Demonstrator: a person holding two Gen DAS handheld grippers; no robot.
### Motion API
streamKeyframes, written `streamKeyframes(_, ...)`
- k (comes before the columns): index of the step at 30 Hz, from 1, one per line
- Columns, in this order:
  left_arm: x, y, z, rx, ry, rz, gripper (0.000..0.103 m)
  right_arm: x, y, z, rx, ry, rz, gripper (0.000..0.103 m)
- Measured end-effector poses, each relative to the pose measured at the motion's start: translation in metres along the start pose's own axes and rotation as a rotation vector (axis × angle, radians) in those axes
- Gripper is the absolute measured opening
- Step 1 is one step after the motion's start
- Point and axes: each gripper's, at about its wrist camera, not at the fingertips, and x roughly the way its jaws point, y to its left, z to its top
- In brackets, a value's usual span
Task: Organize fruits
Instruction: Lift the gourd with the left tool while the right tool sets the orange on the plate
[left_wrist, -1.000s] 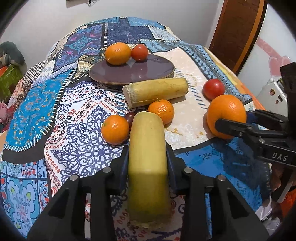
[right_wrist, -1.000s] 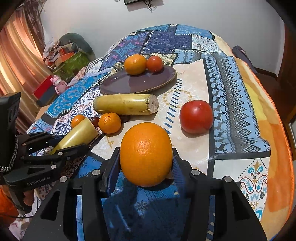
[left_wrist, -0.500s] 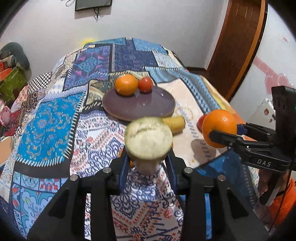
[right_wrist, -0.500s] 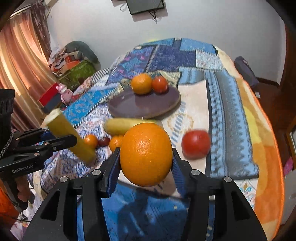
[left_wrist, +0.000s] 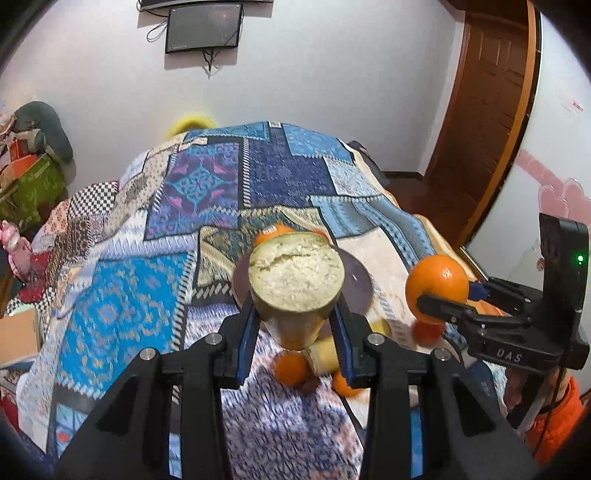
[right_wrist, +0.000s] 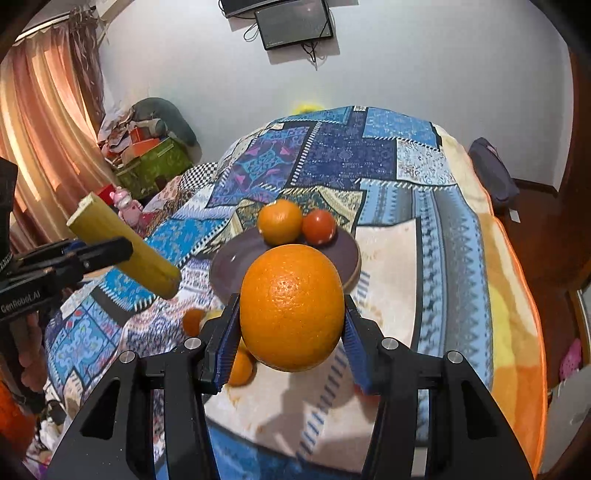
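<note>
Jaws marked "DAS" (left_wrist: 509, 356) clamp orange (right_wrist: 291, 306); "GenRobot.AI" (right_wrist: 20, 301) ones clamp sugarcane piece (left_wrist: 295, 275).

"DAS" on right tool (left_wrist: 439, 308); "GenRobot.AI" on left tool (right_wrist: 99, 254).

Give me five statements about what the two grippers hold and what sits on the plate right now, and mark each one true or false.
1. The right gripper is shut on a large orange. True.
2. The left gripper is open, with nothing between its fingers. False: it is shut on a yellow-green cut stalk, whose pale cut end faces the camera.
3. The purple plate carries an orange fruit and a red fruit. True.
4. The large orange rests on the plate. False: it is held in the air, clear of the patterned cloth.
5. Both grippers are lifted off the cloth. True.
</note>
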Motion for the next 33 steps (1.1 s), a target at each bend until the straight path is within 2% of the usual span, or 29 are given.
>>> streamKeyframes(4, 0.019, 0.008, 0.015, -0.004, 0.003, 0.016, 0.037, 0.014, -0.003, 0.012, 0.001, 0.006, -0.002, 0.047)
streamKeyframes(10, 0.060, 0.020, 0.027, -0.019, 0.049, 0.042, 0.037, 0.043, -0.004, 0.027, -0.006, 0.040, -0.010, 0.047)
streamKeyframes(21, 0.130, 0.036, 0.036, -0.020, 0.130, 0.072, 0.037, 0.108, -0.004, 0.043, -0.013, 0.160, -0.015, 0.047)
streamKeyframes(26, 0.151, 0.039, 0.037, -0.026, 0.163, 0.065, 0.037, 0.129, -0.002, 0.044, -0.023, 0.206, -0.034, 0.047)
streamKeyframes(33, 0.161, 0.034, 0.041, -0.006, 0.158, 0.055, 0.037, 0.144, -0.004, 0.044, -0.027, 0.241, -0.041, 0.047)
